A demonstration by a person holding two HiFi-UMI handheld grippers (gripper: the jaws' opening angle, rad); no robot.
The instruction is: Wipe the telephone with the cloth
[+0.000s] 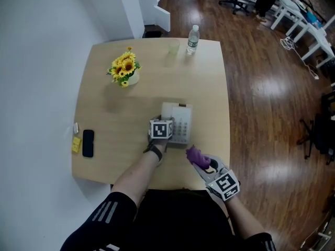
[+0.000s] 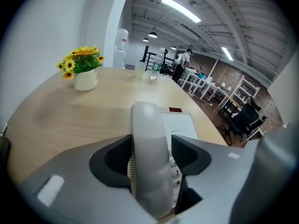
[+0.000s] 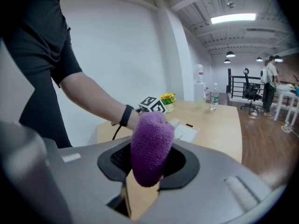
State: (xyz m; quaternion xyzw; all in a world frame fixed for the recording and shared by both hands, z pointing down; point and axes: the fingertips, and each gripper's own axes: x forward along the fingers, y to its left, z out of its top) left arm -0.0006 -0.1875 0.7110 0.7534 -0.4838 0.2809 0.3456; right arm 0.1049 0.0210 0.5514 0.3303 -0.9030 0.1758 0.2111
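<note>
A white desk telephone (image 1: 180,125) sits on the wooden table (image 1: 115,109), near its front edge. My left gripper (image 1: 167,118) reaches over the telephone's left side. In the left gripper view the white handset (image 2: 148,153) lies in its cradle between the jaws of the left gripper (image 2: 150,158). The jaws stand open, with a gap at the right pad where keypad buttons show. My right gripper (image 1: 202,162) hovers at the table's front edge, right of the telephone, shut on a folded purple cloth (image 1: 196,155). The cloth (image 3: 150,146) sticks up between the pads, and the telephone (image 3: 185,131) lies beyond it.
A pot of sunflowers (image 1: 125,70) stands at the back left. A water bottle (image 1: 192,39) and a glass (image 1: 173,47) are at the far edge. A black mobile phone (image 1: 88,143) and a yellow item (image 1: 76,144) lie at the left edge. Wooden floor is to the right.
</note>
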